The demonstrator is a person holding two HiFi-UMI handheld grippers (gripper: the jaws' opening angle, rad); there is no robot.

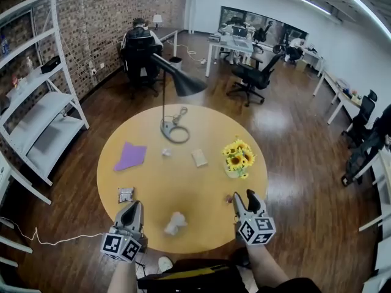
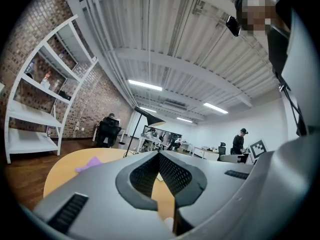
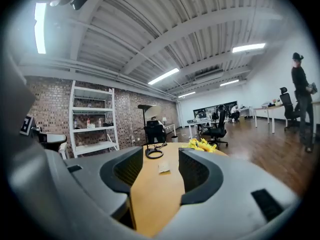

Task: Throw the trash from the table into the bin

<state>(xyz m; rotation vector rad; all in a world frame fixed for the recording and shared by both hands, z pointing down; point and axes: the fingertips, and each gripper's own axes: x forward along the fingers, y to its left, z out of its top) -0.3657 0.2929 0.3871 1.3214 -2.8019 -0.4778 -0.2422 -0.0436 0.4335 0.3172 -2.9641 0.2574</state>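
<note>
Trash lies on the round yellow table (image 1: 201, 121): a crumpled white tissue (image 1: 175, 223) near the front edge, a small snack wrapper (image 1: 126, 195), a purple sheet (image 1: 130, 156), a tiny white scrap (image 1: 166, 152) and a beige packet (image 1: 199, 157). My left gripper (image 1: 133, 206) hovers at the front edge, left of the tissue, jaws shut and empty (image 2: 159, 154). My right gripper (image 1: 244, 197) is at the front right edge, open with nothing between its fingers (image 3: 160, 154). The beige packet (image 3: 163, 167) lies straight ahead of it. The purple sheet (image 2: 90, 163) shows in the left gripper view.
A black lamp (image 1: 178, 78) stands on its round base (image 1: 175, 132) at the table's far side. A sunflower vase (image 1: 238, 159) sits on the right. White shelves (image 1: 36, 102) line the brick wall. A seated person (image 1: 140, 41), desks and office chairs (image 1: 253, 78) stand beyond.
</note>
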